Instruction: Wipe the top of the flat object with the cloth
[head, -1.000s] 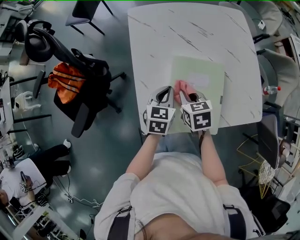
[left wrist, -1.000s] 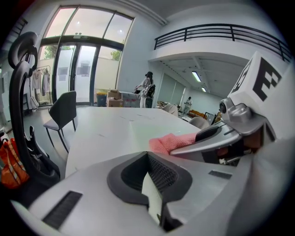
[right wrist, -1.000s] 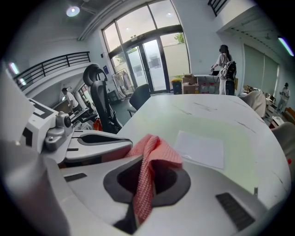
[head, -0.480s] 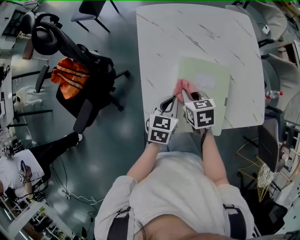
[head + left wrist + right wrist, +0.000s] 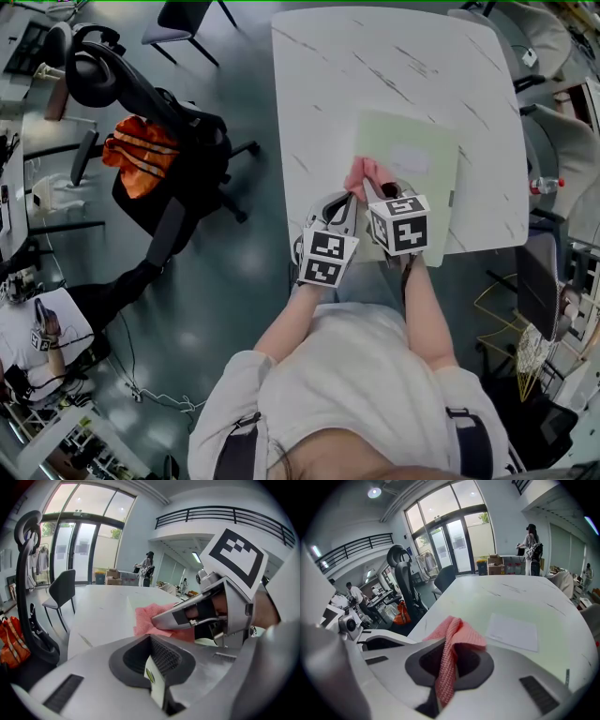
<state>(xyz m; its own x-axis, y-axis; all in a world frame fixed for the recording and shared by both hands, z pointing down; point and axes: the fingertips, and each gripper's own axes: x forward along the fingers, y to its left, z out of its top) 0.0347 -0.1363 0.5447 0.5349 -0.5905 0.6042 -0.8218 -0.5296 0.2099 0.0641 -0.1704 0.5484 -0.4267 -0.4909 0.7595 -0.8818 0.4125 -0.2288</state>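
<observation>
Marbled white desk (image 5: 319,75) carried the pale green flat object (image 5: 427,192) at its near right. Over the last 1 second the pink cloth (image 5: 368,173), pinched in the closed jaws of the right gripper (image 5: 377,192), had slid slightly left to the object's near-left edge, then barely moved. Beside it the left gripper (image 5: 335,206), jaws together, had drawn closer. Wiping looked barely begun. Left of the desk stood an office chair (image 5: 178,159).

White table (image 5: 375,75) with thin dark marble-type streaks and rounded corners. Lying flat on it there's a pale-green flat object (image 5: 429,202), sitting down close to the near edge.
</observation>
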